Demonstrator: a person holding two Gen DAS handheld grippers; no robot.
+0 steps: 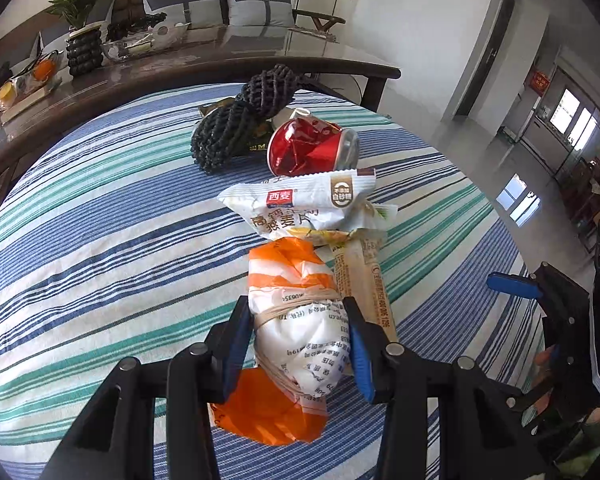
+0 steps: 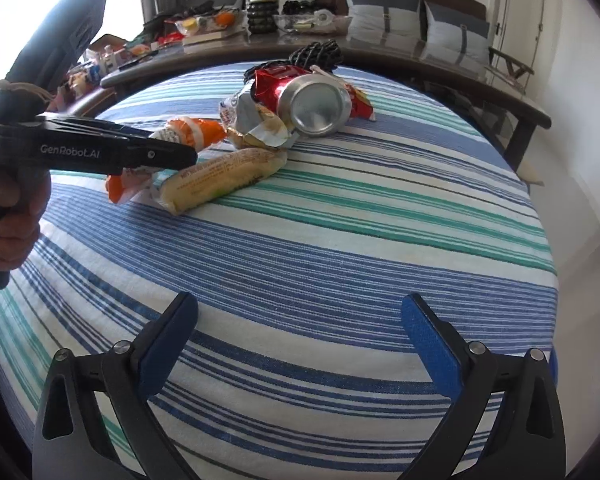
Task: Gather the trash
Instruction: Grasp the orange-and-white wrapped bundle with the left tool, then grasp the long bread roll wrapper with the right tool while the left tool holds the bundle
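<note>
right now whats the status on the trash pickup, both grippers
Left gripper closed on the orange-and-white bundle. Right gripper open, empty, over the striped cloth. Crushed red can and oat packet uncollected ahead.

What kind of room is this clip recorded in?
Most likely a home living room: a sofa with cushions, a long dark table holding a potted plant, and a striped cloth bearing the trash.
</note>
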